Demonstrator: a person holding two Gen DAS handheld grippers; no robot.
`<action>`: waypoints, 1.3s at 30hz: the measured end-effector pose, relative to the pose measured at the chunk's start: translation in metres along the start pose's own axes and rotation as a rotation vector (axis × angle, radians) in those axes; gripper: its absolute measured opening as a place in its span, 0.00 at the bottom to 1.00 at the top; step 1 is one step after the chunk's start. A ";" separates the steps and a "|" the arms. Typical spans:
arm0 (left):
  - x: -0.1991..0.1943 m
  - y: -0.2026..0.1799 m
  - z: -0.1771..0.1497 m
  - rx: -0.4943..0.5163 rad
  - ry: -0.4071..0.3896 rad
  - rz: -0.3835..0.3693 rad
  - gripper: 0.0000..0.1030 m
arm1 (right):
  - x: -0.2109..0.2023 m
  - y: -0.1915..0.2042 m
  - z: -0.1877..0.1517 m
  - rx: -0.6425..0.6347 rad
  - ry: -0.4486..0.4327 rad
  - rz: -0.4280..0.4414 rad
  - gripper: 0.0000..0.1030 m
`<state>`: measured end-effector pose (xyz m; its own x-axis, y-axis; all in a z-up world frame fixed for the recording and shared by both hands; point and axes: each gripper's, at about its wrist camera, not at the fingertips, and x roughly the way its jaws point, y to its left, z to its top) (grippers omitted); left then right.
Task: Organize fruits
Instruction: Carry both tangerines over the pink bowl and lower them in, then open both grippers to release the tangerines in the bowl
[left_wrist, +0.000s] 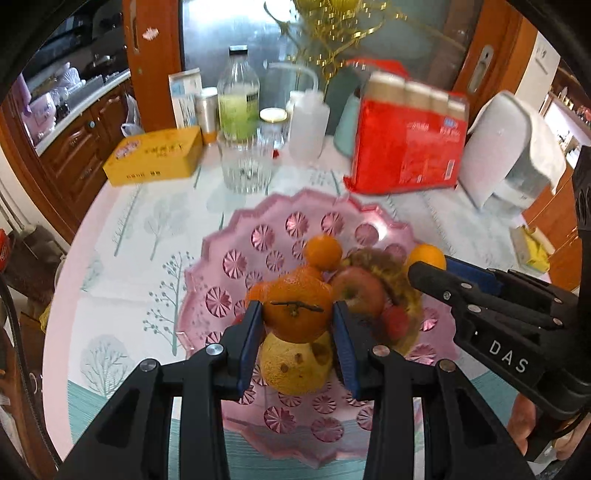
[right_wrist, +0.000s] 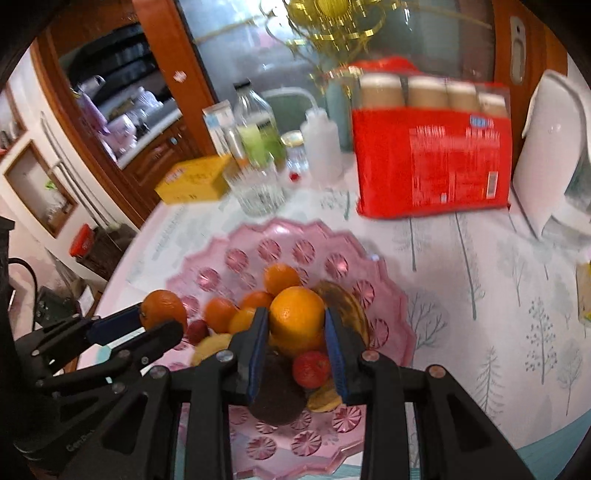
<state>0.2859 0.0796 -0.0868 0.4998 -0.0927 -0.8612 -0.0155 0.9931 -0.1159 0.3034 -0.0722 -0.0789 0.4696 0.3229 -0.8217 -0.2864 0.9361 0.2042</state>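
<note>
A pink scalloped plate (left_wrist: 236, 254) (right_wrist: 332, 251) holds a heap of fruit: a small orange (left_wrist: 322, 252), an apple (left_wrist: 360, 291), a yellow pear (left_wrist: 293, 365), a dark avocado (right_wrist: 275, 395), a small red fruit (right_wrist: 311, 368) and a browned banana (right_wrist: 347, 306). My left gripper (left_wrist: 297, 314) is shut on a stemmed tangerine (left_wrist: 297, 310) above the heap. My right gripper (right_wrist: 296, 317) is shut on a large orange (right_wrist: 296, 317) above the plate's right side. Each gripper shows in the other view, the right one (left_wrist: 430, 267) and the left one (right_wrist: 162, 315).
At the back of the table stand a yellow box (left_wrist: 155, 157), a cut glass (left_wrist: 245, 166), a bottle of green liquid (left_wrist: 238, 99), a white squeeze bottle (left_wrist: 308, 123), a red pack of cups (left_wrist: 406, 144) and a white appliance (left_wrist: 506, 147). The tree-print cloth (left_wrist: 129, 258) lies around the plate.
</note>
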 end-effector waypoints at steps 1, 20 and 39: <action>0.005 0.000 0.000 0.004 0.008 0.000 0.36 | 0.004 -0.001 0.000 0.004 0.008 -0.005 0.30; 0.017 -0.020 -0.003 0.067 0.029 0.065 0.65 | 0.012 -0.015 -0.011 0.023 0.040 -0.031 0.43; -0.049 -0.041 -0.024 0.077 -0.026 0.073 0.95 | -0.074 -0.027 -0.045 0.085 -0.035 -0.080 0.55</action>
<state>0.2411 0.0414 -0.0521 0.5222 -0.0191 -0.8526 0.0138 0.9998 -0.0140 0.2388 -0.1271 -0.0476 0.5175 0.2497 -0.8185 -0.1751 0.9671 0.1843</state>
